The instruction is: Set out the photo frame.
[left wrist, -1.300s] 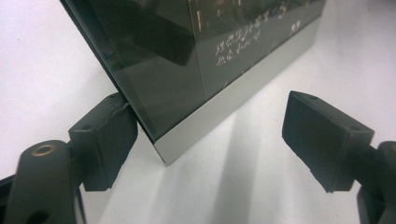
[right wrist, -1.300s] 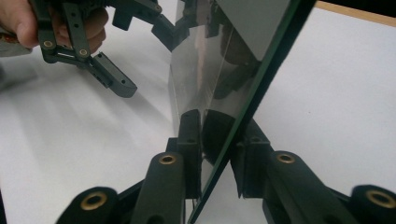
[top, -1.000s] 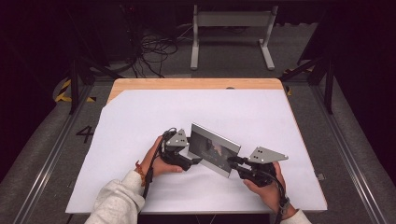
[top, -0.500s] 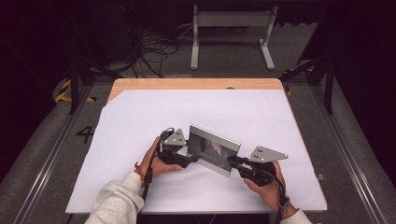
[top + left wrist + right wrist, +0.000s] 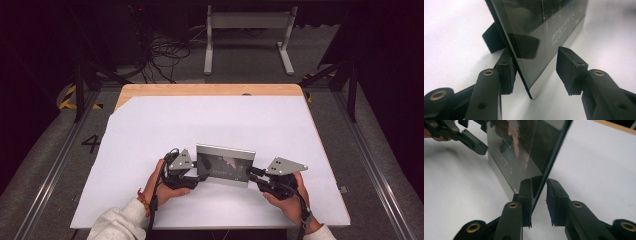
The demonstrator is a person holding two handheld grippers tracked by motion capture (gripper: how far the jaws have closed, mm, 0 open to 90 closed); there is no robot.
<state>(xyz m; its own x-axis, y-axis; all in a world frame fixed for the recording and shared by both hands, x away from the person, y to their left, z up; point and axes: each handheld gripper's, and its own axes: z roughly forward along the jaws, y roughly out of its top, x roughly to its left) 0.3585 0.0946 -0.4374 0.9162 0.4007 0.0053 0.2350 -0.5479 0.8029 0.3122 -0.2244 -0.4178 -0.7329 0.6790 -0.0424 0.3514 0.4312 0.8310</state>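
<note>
A glossy dark panel with a silver frame [image 5: 225,167] stands upright on the white table sheet [image 5: 225,120], propped by a black leg [image 5: 494,37] behind it. My left gripper [image 5: 197,176] is at its left end. In the left gripper view that gripper [image 5: 536,72] is open astride the panel [image 5: 544,30]: one pad rests against the back, the other stands off the glass. My right gripper [image 5: 251,172] is at the right end. In the right gripper view it [image 5: 539,197] straddles the panel's edge [image 5: 524,150], one pad against the glass and a gap at the other.
The table's wooden far edge [image 5: 210,90] shows beyond the sheet. Behind the table, tangled cables [image 5: 165,55] and a grey metal stand [image 5: 247,30] sit on the floor. Rails [image 5: 50,165] run along both sides. The left gripper [image 5: 471,141] appears far off in the right gripper view.
The panel has turned from a skewed angle to nearly square with the table's front edge. Both grippers stayed at its ends and shifted slightly with it.
</note>
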